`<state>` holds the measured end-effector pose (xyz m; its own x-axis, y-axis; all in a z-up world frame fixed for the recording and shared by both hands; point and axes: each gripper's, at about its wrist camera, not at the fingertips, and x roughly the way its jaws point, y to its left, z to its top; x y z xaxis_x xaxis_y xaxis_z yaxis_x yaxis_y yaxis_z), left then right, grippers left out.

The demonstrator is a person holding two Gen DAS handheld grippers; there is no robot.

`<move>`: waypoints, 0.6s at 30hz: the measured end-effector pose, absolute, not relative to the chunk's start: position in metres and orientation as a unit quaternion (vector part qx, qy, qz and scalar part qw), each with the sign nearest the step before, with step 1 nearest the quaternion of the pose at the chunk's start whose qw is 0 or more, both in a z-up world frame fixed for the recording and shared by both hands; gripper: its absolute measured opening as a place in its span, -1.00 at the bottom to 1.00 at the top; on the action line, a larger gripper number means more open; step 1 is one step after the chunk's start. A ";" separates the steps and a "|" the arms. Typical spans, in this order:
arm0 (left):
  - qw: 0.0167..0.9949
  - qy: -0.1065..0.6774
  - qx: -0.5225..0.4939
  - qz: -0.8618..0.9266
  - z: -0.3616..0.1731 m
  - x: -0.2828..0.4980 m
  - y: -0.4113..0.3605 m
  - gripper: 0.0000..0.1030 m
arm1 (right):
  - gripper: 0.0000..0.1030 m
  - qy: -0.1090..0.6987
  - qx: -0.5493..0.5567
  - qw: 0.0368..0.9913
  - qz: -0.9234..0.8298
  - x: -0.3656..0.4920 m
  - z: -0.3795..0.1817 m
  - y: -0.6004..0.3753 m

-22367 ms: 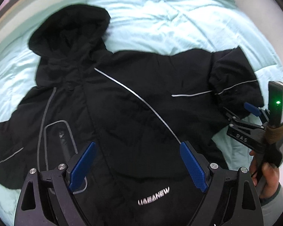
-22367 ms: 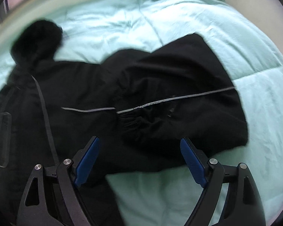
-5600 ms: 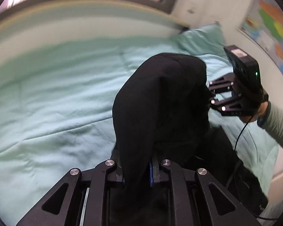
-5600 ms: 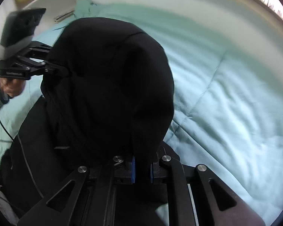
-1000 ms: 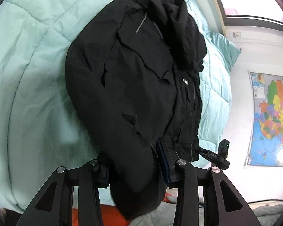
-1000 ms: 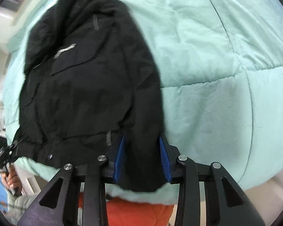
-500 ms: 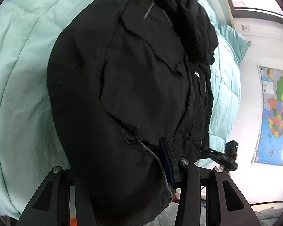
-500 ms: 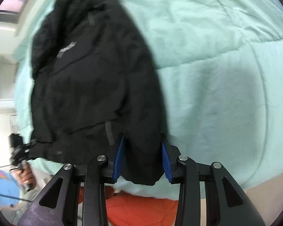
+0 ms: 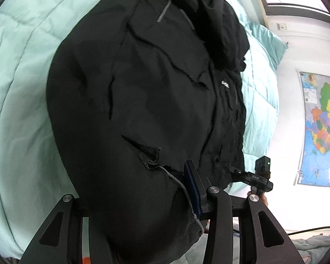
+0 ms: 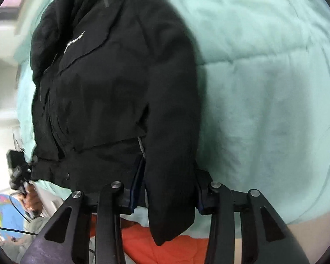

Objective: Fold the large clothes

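A black jacket (image 9: pixel 143 88) lies folded lengthwise on a mint quilt (image 9: pixel 22 66), hood end far from me. My left gripper (image 9: pixel 140 176) is shut on a thick bunch of the near hem; only its right blue pad (image 9: pixel 192 189) shows, the other finger is under cloth. In the right wrist view the jacket (image 10: pixel 112 77) fills the left half. The right gripper (image 10: pixel 169 171) has a hanging fold of the hem between its pads, which touch the cloth while its jaws are opening. Each gripper shows small at the hem in the other's view: right gripper (image 9: pixel 250 176), left gripper (image 10: pixel 17 167).
The quilt (image 10: pixel 264 88) spreads wide to the right of the jacket. A mint pillow (image 9: pixel 266 41) lies at the bed's head. A coloured map (image 9: pixel 321 132) hangs on the white wall. An orange blanket (image 10: pixel 160 246) shows below the bed's near edge. A hand (image 10: pixel 30 198) holds the left gripper.
Both cameras have come closer to the jacket, which now fills more of each view. The right gripper has sunk a little toward the bed's edge, with the hem still between both pairs of jaws.
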<state>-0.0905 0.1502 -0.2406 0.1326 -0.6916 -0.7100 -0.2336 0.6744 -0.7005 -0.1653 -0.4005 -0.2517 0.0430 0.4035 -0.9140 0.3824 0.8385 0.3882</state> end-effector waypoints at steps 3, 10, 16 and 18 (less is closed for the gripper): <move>0.674 0.617 -0.368 -0.172 -0.231 -0.091 0.154 -0.24 | -0.64 0.664 0.297 0.686 0.029 -0.161 -0.230 -0.399; 0.703 0.573 -0.372 -0.198 -0.180 -0.060 0.155 -0.56 | -0.71 0.594 0.294 0.746 0.060 -0.126 -0.155 -0.389; 0.743 0.516 -0.377 -0.202 -0.124 -0.021 0.170 -0.60 | -0.71 0.553 0.294 0.777 0.066 -0.108 -0.118 -0.388; 0.760 0.496 -0.370 -0.198 -0.104 -0.010 0.175 -0.60 | -0.71 0.536 0.293 0.789 0.068 -0.097 -0.104 -0.393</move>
